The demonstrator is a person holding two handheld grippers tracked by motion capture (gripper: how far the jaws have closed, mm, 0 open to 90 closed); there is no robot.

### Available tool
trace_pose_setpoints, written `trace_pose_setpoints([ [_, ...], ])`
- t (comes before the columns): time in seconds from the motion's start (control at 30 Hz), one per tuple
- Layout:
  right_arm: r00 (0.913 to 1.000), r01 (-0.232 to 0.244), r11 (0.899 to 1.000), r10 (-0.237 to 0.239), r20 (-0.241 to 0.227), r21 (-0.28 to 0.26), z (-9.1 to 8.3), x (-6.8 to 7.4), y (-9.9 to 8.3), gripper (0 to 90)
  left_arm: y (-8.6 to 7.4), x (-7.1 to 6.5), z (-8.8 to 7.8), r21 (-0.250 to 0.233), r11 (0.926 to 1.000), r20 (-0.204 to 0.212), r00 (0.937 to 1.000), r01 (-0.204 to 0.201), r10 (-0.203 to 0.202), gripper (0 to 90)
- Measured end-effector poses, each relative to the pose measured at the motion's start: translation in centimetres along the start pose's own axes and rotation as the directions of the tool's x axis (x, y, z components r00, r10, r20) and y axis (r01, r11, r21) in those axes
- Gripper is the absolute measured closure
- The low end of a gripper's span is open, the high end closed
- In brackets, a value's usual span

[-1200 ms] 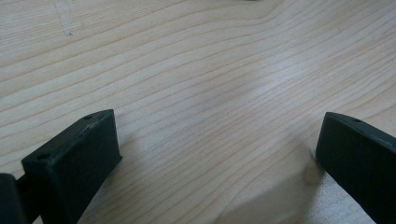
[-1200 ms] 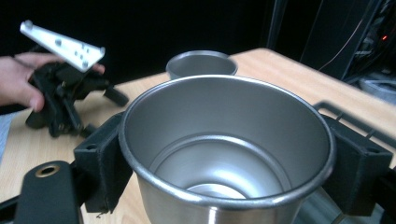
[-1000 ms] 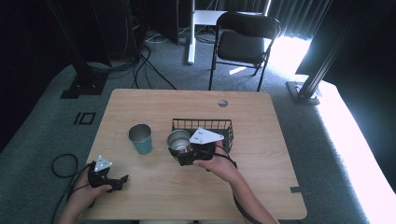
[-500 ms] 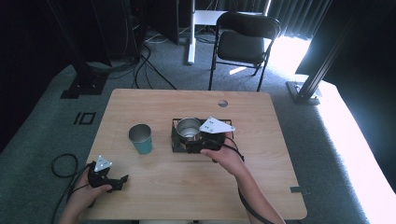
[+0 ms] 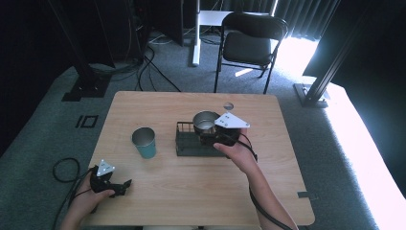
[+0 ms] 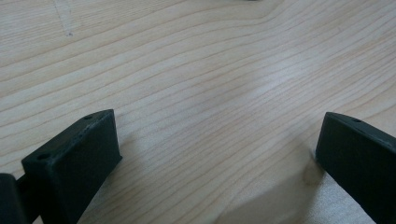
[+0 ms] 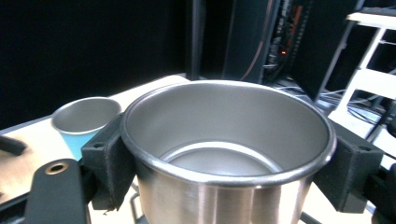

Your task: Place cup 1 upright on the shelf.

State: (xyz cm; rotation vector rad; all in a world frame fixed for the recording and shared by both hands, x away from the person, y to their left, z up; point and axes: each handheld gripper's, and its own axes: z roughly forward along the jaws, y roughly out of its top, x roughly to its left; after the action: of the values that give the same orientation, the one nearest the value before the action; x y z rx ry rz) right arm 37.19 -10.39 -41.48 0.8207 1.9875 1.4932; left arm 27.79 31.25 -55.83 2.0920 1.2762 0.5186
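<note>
On the wooden tabletop [image 5: 191, 191] the right claw [image 5: 210, 136] pinches a steel cup [image 5: 206, 122], its two black jaws pressed against opposite sides of the cup's wall just under the rim (the right gripper view looks straight into the cup's empty, shiny inside [image 7: 224, 154]). In the high view the steel cup sits at about 1 o'clock from the tabletop's middle, over the far right corner of a black wire basket [image 5: 186, 143]; whether it rests in the basket or hangs just above it cannot be told. The person's right hand [image 5: 237, 151] grips the claw from the 5 o'clock side, and the grey three-cornered plate [image 5: 231, 120] on top lies just beside the cup's rim. A teal cup [image 5: 144, 142] with a metal lining stands upright on the tabletop at 9 o'clock from the basket, apart from it; it shows also in the right gripper view [image 7: 86, 119], beyond the cup's left side. The left claw [image 5: 125, 184] lies low near the tabletop's near left corner, at about 7 o'clock, held by the left hand [image 5: 91, 196]. Its jaws stand spread wide, with bare wood grain between them in the left gripper view [image 6: 215, 154]. A black folding chair [image 5: 251, 40] stands on the grey carpet beyond the far edge, at 12 o'clock.
</note>
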Motion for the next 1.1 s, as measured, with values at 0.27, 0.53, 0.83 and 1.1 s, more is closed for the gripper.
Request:
trace_pose_setpoints([
  [0.27, 0.9971, -0.023, 1.000, 0.023, 0.072, 0.007, 0.1, -1.9, -0.7, 18.0, 0.0, 0.0, 0.0, 0.000, 1.0000, 0.001, 1.0000, 0.002, -0.002, 0.4],
  [0.53, 0.9793, -0.100, 0.995, 0.101, 0.176, -0.015, 0.4, -3.4, -2.2, 18.0, 0.0, 0.0, 0.0, 0.002, 1.0000, 0.000, 1.0000, -0.001, 0.001, 0.4],
  [0.83, 0.9527, -0.131, 0.991, 0.128, 0.276, -0.007, 1.5, -3.8, -4.7, 18.0, 0.0, 0.0, 0.0, 0.002, 1.0000, 0.001, 1.0000, 0.000, 0.000, 0.4],
  [1.1, 0.9314, -0.147, 0.989, 0.133, 0.339, 0.014, 2.2, -3.7, -6.7, 18.0, 0.0, 0.0, 0.0, 0.001, 1.0000, 0.001, 1.0000, 0.001, -0.001, 0.4],
])
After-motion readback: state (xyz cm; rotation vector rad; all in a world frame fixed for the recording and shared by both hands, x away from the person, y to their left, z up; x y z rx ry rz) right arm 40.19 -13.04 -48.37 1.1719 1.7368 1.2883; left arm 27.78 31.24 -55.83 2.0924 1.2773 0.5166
